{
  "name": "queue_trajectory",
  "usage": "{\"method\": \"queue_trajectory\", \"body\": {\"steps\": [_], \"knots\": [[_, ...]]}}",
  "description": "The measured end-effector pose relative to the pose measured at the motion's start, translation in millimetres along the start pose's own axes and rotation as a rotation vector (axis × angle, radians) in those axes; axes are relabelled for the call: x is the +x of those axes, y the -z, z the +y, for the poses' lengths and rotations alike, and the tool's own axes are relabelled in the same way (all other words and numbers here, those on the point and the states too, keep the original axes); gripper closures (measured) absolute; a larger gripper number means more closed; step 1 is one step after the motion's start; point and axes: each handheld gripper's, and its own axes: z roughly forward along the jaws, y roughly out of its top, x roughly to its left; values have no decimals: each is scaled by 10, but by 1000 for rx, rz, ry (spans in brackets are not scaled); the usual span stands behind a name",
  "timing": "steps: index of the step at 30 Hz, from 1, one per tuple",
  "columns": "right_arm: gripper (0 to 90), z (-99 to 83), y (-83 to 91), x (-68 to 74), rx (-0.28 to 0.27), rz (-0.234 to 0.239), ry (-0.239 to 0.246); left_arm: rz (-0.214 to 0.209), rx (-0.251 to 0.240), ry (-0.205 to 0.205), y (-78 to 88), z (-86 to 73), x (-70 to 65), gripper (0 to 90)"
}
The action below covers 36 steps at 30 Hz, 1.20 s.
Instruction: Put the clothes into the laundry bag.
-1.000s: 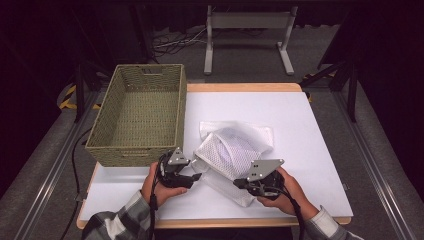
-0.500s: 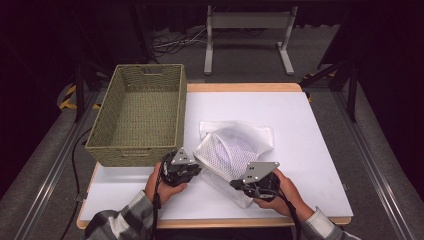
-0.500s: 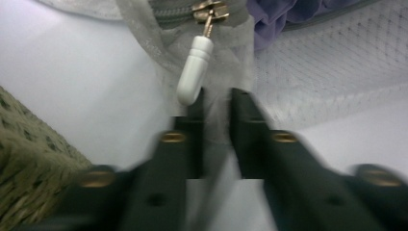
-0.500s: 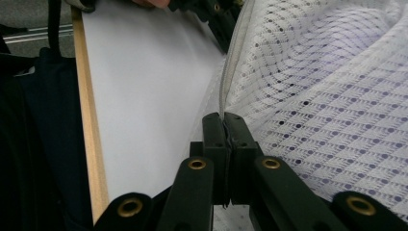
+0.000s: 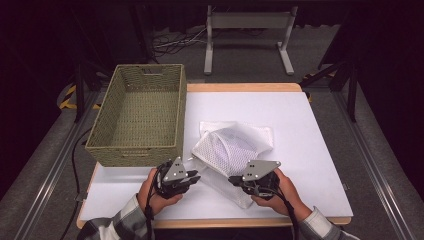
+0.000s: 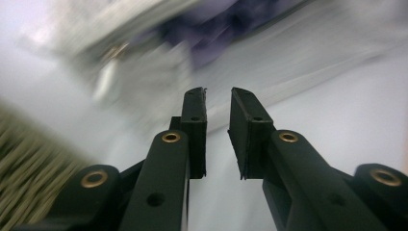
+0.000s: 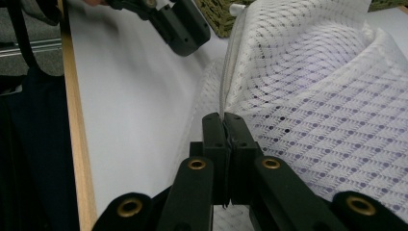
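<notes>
On the white table, the mesh bag lies between both tongs: right gripper clamps its edge; left gripper, narrowly parted, apparently empty, sits just left.

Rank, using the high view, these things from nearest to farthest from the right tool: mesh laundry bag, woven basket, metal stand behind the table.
1. mesh laundry bag: clamped in the right tool, centre of table.
2. woven basket: left side of table.
3. metal stand: on the floor beyond the table's far edge.

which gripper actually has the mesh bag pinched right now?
The right gripper: its fingers are shut on the white mesh bag's edge. The left gripper has just been opening, a narrow gap between its fingers, nothing in it.
</notes>
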Motion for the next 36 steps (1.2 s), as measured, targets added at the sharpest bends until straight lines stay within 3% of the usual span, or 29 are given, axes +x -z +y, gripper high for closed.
{"method": "queue_trajectory", "body": {"steps": [6,9,14,17,19,24,28,31,36], "knots": [[895,45,-52,31,3,7,8,14,31,-3,-379,225,-30,725],[895,47,-55,37,4,8,12,39,62,25,-581,295,-10,620],[896,23,-41,22,4,8,1,86,85,52,-782,371,59,468],[896,18,-33,21,7,10,0,85,115,42,-906,388,83,462],[896,11,-36,17,10,8,-2,59,96,79,-932,397,124,489],[896,-15,-41,1,18,10,-8,51,92,88,-901,383,185,849],[896,-22,-53,8,20,13,-10,20,42,111,-867,394,197,869],[896,-5,-48,21,9,9,-2,-27,-21,123,-805,448,175,870],[896,20,-6,13,-29,-16,-6,-62,-127,142,-736,600,110,867]]}}
